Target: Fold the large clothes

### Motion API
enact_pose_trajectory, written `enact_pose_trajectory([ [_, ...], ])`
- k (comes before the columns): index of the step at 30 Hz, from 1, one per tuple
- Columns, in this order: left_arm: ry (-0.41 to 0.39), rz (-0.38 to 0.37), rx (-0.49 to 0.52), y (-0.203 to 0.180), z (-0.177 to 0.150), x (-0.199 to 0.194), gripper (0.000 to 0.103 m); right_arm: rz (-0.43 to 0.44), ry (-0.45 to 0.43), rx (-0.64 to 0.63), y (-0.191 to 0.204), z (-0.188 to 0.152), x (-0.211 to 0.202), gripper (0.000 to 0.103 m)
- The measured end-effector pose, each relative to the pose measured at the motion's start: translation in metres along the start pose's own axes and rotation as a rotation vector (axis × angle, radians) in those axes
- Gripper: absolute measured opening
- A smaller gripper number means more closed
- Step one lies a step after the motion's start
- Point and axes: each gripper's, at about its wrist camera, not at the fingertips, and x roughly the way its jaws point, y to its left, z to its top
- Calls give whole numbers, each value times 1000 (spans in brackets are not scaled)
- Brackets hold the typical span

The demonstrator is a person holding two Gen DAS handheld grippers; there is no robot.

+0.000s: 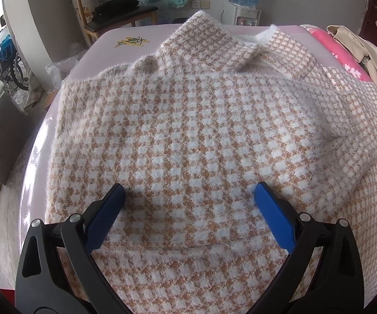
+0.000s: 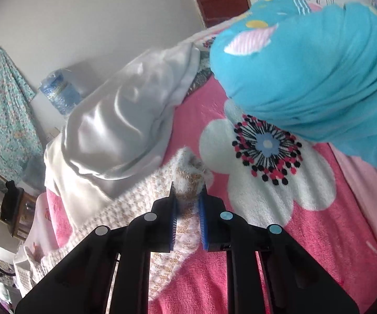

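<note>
A fuzzy sweater (image 1: 188,120) in a tan and white check lies spread over a pale pink table (image 1: 34,167), collar toward the far edge. My left gripper (image 1: 189,192) hovers just above the sweater's body, its blue pads wide apart and open, with nothing between them. In the right wrist view, my right gripper (image 2: 187,191) is shut on the end of the sweater's sleeve (image 2: 188,172), the fuzzy cuff sticking out past the blue pads. The sleeve trails back toward the lower left over a pink blanket.
A pink flowered blanket (image 2: 306,235) lies under the sleeve, with a white satin garment (image 2: 117,125) and a turquoise bundle of cloth (image 2: 319,78) piled on it. Beyond the table stand a wooden chair (image 1: 115,18) and a water dispenser (image 1: 243,2). A beige garment (image 1: 358,47) lies at the far right.
</note>
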Motion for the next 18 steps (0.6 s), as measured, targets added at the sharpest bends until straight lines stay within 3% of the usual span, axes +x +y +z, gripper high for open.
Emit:
enact_pose_trajectory([
  [6, -116, -25, 28, 5, -4, -32, 95, 87, -116, -156, 56, 0, -77, 14],
  [9, -87, -19, 38, 7, -4, -30, 94, 141, -157, -258, 104, -8, -114, 14],
  [11, -46, -34, 29, 11, -5, -23, 68, 195, -170, -300, 138, -14, -136, 14],
  [18, -36, -163, -64, 39, -12, -35, 36, 411, -209, -439, 267, -61, -205, 14],
])
